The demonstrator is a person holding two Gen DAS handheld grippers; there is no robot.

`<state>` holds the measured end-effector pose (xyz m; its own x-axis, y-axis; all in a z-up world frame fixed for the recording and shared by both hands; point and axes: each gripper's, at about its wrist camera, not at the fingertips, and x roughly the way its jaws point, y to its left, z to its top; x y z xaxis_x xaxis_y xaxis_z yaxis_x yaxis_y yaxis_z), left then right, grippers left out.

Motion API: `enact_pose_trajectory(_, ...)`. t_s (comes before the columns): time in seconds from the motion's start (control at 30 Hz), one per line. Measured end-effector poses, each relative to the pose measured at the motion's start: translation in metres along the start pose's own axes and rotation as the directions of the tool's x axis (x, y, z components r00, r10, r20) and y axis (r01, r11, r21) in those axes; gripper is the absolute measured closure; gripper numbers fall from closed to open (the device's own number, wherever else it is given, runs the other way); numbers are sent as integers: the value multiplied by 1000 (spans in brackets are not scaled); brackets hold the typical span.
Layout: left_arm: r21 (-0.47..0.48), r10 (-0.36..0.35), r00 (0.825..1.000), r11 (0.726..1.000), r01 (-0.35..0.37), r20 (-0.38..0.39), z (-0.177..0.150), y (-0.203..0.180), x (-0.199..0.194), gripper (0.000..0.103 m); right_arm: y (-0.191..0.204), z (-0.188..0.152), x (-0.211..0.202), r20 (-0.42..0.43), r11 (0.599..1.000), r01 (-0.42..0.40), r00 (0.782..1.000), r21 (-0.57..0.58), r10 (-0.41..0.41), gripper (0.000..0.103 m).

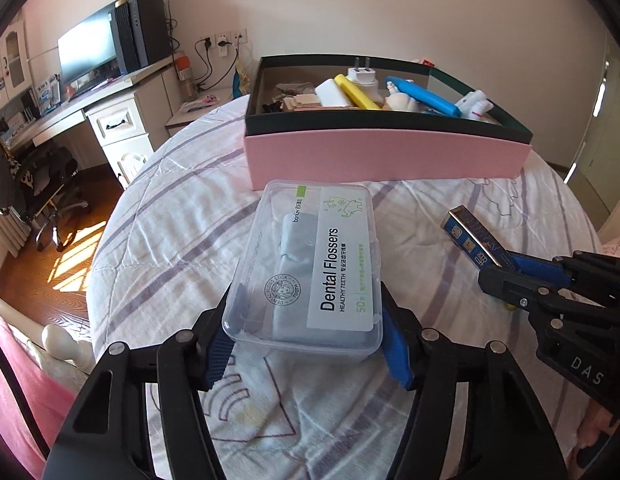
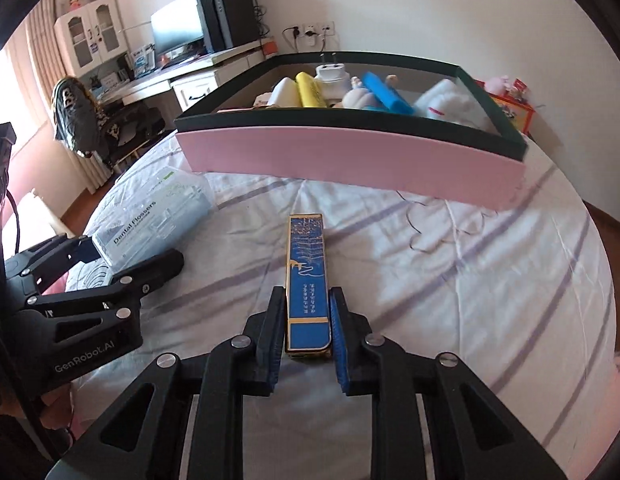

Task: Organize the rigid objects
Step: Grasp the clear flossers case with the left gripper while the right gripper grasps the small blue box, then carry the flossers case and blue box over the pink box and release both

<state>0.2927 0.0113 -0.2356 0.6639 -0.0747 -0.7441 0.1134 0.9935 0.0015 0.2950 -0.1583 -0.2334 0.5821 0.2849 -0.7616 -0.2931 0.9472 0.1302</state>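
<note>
Grippers are angled downward over the bed sheet (image 2: 450, 280), side by side. The left gripper (image 1: 306, 344) is clamped on the near end of a clear dental flosser box (image 1: 310, 264) lying on the sheet; the right gripper (image 2: 308, 336) is closed on a slim blue-and-gold box (image 2: 308, 276). Beyond both, a pink tray (image 1: 386, 158) with a dark rim is filled with a white plug (image 1: 362, 76), yellow (image 1: 356, 92) and blue (image 1: 422, 94) cases and white items.
</note>
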Motion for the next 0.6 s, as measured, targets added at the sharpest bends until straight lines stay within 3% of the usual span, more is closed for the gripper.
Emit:
enact_pose_trajectory(0.17,31,30,1000,999,-30,6,-5,-24,0,39,-3,5,5,1,1000,3,1000,13,-3,80)
enact_pose_trajectory(0.27,21,32,999,999,-32,1,-2,-24,3,39,1,12,14,2,1000,17,1000,8,-17,73)
enact_pose_trajectory(0.33,19,39,999,999,-39,3,-2,-24,2,39,1,12,17,12,1000,25,1000,-7,-25,74)
enact_pose_trajectory(0.4,17,35,999,999,-35,16,-2,-25,0,40,2,11,15,18,1000,10,1000,-13,-10,82)
enact_pose_trajectory(0.6,-3,-25,992,1000,26,122,3,-26,-34,42,1,1,-27,161,1000,-10,987,12,8,82)
